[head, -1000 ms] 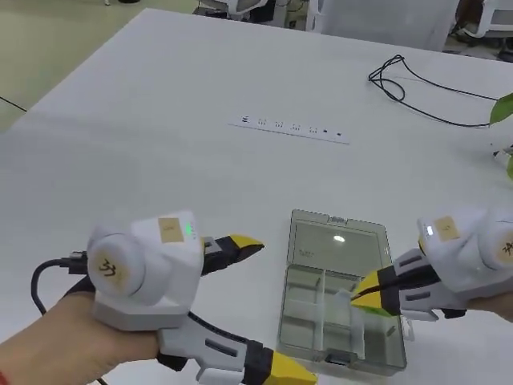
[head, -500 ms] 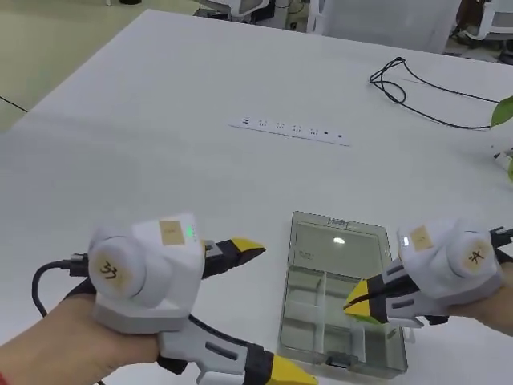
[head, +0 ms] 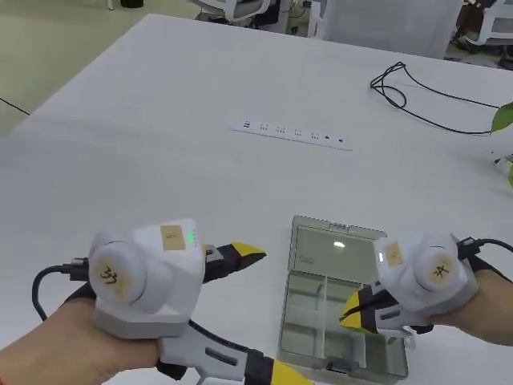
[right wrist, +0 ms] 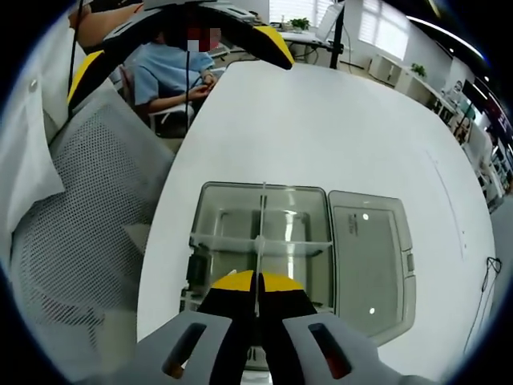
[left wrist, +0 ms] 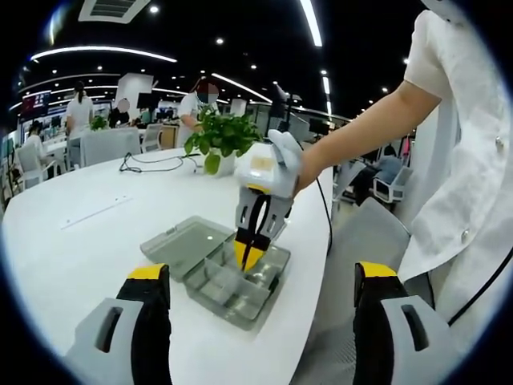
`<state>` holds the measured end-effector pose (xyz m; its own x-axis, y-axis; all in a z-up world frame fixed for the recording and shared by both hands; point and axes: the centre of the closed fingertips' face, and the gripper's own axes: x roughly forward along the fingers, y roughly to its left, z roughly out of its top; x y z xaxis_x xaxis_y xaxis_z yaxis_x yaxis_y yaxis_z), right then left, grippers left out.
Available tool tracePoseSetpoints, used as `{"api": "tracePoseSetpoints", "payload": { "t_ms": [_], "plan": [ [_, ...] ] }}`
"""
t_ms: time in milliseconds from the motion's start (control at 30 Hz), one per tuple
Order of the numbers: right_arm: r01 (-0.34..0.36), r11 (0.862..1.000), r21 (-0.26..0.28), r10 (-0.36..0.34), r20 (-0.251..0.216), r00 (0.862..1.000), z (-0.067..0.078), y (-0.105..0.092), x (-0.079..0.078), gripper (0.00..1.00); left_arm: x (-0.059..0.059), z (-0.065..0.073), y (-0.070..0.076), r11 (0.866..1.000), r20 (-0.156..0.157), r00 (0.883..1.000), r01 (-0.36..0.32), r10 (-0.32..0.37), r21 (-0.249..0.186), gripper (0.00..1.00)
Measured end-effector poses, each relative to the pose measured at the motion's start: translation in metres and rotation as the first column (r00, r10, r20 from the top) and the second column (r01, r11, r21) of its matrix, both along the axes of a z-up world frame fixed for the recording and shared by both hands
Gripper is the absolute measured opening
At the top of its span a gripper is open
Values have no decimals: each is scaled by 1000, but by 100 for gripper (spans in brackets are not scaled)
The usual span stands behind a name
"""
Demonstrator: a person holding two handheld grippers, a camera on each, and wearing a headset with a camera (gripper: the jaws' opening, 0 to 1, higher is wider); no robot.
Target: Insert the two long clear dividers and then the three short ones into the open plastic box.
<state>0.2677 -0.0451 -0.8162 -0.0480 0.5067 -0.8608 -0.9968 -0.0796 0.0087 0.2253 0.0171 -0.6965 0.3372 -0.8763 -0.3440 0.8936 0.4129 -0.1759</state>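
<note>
Obs.: the right claw (right wrist: 256, 282) is clenched on a clear divider (right wrist: 261, 215), pinched at its top edge. The sheet is edge-on in the right gripper view and reaches down into the open plastic box (right wrist: 228, 188). I cannot tell whether it is a long or a short piece, nor whether it is seated. A crossing divider (right wrist: 224, 241) stands in the box tray, and the held one meets it near mid-span. The lid (right wrist: 369, 257) lies open flat beyond the tray.

The left claw (head: 271, 315) is released with its jaws wide apart, holding nothing, off the box's left side above the table (head: 160, 120).

Handling (judged): the divider looks thin, light and fairly stiff, and its smooth surface is probably slippery. It could flex or crack if pushed down askew. The best hold is on the top edge near the middle, so both ends drop evenly into the wall slots. The box looks light and may skid, so the free claw could steady its left wall.
</note>
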Motion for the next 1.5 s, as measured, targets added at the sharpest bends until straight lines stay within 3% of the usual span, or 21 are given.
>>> {"api": "tracePoseSetpoints", "payload": {
  "t_ms": [467, 733, 1133, 1500],
  "plan": [
    [10, 1000, -25, -9, 10, 1000, 0, -1, 0, 4, -1, 1, 2, 1000, 5, 1000, -4, 4, 4, 97],
    [82, 996, 38, -81, -9, 997, 15, -1, 3, 10, -3, 2, 3, 1000, 9, 1000, -4, 4, 9, 97],
    [216, 960, 177, -212, -43, 976, 56, -11, 7, 19, -4, 2, 4, 1000, 13, 1000, -6, 6, 13, 98],
    [301, 931, 207, -300, -41, 953, 71, -44, 5, 25, -9, 4, 7, 1000, 20, 1000, -8, 8, 22, 97]
  ]
}}
